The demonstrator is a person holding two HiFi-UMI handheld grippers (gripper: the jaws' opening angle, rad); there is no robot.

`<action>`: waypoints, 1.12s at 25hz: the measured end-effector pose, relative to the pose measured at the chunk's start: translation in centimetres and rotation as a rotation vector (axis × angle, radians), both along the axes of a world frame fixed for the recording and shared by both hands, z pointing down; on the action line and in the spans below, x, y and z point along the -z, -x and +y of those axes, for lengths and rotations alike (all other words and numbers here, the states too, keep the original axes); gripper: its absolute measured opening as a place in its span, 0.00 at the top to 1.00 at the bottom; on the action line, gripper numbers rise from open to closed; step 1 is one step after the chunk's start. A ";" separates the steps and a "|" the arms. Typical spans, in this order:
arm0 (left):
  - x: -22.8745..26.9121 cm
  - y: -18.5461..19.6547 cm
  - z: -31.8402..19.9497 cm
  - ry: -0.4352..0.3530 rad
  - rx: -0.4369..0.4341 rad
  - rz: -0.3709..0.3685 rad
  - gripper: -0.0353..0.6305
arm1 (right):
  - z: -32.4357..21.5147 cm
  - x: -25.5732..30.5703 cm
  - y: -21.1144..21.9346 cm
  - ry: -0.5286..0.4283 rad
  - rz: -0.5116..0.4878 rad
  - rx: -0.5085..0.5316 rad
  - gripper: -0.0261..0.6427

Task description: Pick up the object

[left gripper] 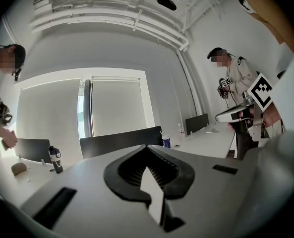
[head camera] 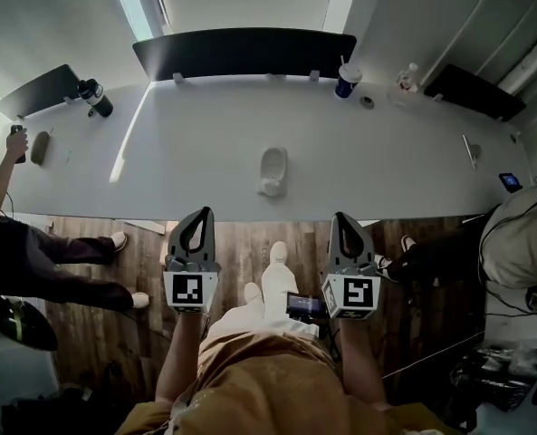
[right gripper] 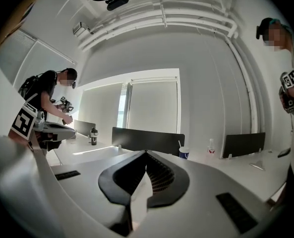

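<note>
A small white oval object [head camera: 272, 170] lies on the white table [head camera: 186, 152], near the middle and close to the front edge. My left gripper [head camera: 202, 213] hovers over the floor just short of that edge, left of the object, shut and empty. My right gripper [head camera: 340, 217] is level with it to the object's right, also shut with nothing in it. In the left gripper view my left gripper [left gripper: 147, 148] points over the table with its jaws together. My right gripper [right gripper: 147, 153] looks the same in the right gripper view. Neither gripper view shows the object.
A black divider panel [head camera: 245, 53] runs along the table's far side. A blue cup with a straw [head camera: 347, 81] and a small bottle [head camera: 407, 77] stand at the back right, a black bottle [head camera: 96, 97] at the back left. People stand at the left end [head camera: 5, 198] and the right end [head camera: 522, 243].
</note>
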State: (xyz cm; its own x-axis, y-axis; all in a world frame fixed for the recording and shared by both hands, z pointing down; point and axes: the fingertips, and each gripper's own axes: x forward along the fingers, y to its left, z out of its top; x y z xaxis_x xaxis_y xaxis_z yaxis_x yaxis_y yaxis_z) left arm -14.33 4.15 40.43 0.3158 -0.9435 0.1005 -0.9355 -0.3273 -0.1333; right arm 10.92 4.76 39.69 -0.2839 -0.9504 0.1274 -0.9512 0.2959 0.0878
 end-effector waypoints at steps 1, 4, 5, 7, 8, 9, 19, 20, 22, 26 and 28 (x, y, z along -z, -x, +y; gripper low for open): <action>-0.3 0.0 -0.6 0.006 0.001 0.000 0.94 | -0.6 -0.2 0.2 0.003 -0.001 0.005 0.95; -1.2 -0.4 -2.5 0.021 0.006 0.008 0.94 | -2.6 -0.7 0.5 0.011 -0.010 0.023 0.95; -1.4 -0.6 -3.2 0.025 0.004 0.007 0.94 | -3.3 -0.9 0.6 0.012 -0.013 0.033 0.95; -1.6 -1.1 -5.0 0.032 -0.001 0.003 0.94 | -5.1 -1.3 0.8 0.013 -0.023 0.060 0.95; -1.7 -1.4 -6.0 0.036 -0.003 0.000 0.94 | -6.1 -1.5 0.9 0.017 -0.031 0.072 0.95; -1.8 -1.6 -7.1 0.040 -0.004 -0.002 0.94 | -7.2 -1.8 1.0 0.026 -0.038 0.083 0.95; -3.2 -4.2 -15.8 0.081 -0.006 -0.021 0.94 | -15.4 -3.3 2.1 0.132 -0.149 0.186 0.95; -3.3 -4.2 -16.4 0.087 -0.006 -0.019 0.94 | -15.9 -3.6 2.2 0.148 -0.153 0.190 0.95; -3.5 -4.0 -17.6 0.090 -0.013 -0.005 0.94 | -17.0 -4.4 2.5 0.176 -0.147 0.199 0.95; -4.1 -4.7 -19.3 0.074 -0.105 0.027 0.94 | -19.0 -6.2 3.3 0.217 -0.146 0.252 0.95; -5.2 -4.9 -20.2 0.100 -0.121 0.005 0.94 | -19.7 -7.7 3.9 0.275 -0.167 0.282 0.95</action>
